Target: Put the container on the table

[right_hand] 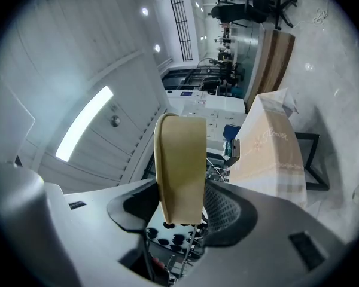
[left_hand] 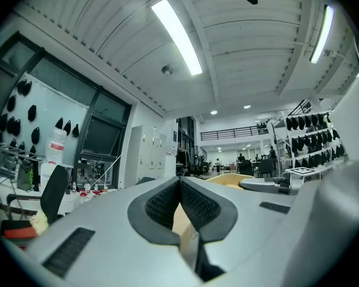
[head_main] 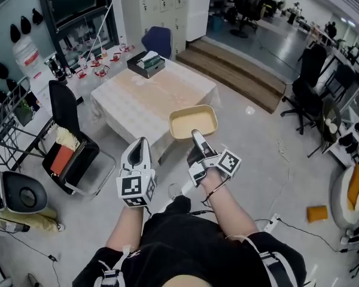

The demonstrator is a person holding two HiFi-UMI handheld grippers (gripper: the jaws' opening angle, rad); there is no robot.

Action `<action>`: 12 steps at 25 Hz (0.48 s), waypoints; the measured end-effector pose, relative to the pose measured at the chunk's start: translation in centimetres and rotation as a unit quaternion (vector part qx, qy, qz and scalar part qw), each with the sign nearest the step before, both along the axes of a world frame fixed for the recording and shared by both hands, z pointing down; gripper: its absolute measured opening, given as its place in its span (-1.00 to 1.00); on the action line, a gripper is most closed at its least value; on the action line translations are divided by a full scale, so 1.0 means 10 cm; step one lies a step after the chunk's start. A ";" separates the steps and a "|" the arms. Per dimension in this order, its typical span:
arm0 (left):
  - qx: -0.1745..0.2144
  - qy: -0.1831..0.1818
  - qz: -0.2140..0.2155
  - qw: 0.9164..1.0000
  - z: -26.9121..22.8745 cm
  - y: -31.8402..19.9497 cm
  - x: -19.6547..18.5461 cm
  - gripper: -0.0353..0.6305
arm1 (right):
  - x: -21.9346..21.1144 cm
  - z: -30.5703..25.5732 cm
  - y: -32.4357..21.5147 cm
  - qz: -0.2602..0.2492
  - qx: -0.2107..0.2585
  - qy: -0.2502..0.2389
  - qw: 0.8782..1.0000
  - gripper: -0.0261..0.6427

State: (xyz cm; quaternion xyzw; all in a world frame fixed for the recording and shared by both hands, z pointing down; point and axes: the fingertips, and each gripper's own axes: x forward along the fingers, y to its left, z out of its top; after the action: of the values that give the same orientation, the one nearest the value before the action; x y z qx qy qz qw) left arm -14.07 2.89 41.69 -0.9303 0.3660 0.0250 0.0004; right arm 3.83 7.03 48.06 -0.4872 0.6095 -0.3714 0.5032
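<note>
Cream-yellow, the container point(head_main: 193, 122) hangs from my right gripper point(head_main: 197, 137), whose fingers are clamped on its near rim. It sits in the air at the near edge of the counter point(head_main: 137, 100) and, as far as I can judge, is not resting on it. My left gripper point(head_main: 141, 143) has its fingers clenched on nothing. I'm mid-carry; next I'd reach forward, lower it level, then let go.

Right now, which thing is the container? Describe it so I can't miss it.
Find the cloth-covered table. At its near corner, the right gripper holds the container by its rim in its jaws. It is a shallow, pale yellow, empty tub with rounded corners, unlike the dark box at the table's far end.
</note>
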 end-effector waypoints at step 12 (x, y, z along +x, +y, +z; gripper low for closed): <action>-0.028 0.001 0.006 1.000 0.09 -2.11 1.59 -0.86 | 1.42 0.07 -2.13 -0.032 -0.006 0.002 0.999 -0.19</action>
State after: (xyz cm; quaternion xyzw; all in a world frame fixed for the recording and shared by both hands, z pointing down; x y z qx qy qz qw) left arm 1.80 -18.20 42.57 -0.9322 0.3605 0.0159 -0.0263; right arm 18.00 -14.23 48.73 -0.4716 0.6233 -0.3899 0.4869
